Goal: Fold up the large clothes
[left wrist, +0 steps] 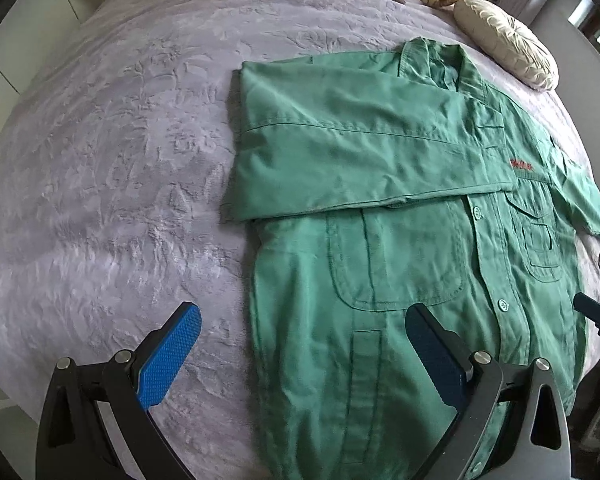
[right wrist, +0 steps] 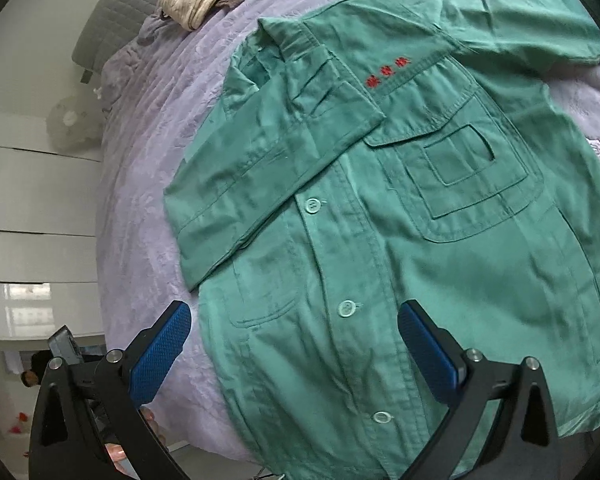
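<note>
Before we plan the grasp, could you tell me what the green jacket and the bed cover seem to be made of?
Green jacket: seemingly a woven cotton-type cloth, matte, with crisp creases and stitched seams. Bed cover: probably a plush fleece in lilac-grey, with a soft sheen and an embossed pattern pressed into the pile.

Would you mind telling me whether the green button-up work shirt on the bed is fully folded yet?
Partly folded. The green button-up work shirt has one sleeve folded across its chest; the other sleeve is spread out, the body flat.

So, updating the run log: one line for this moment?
green jacket flat on bed | one sleeve folded | left gripper open | right gripper open
</note>
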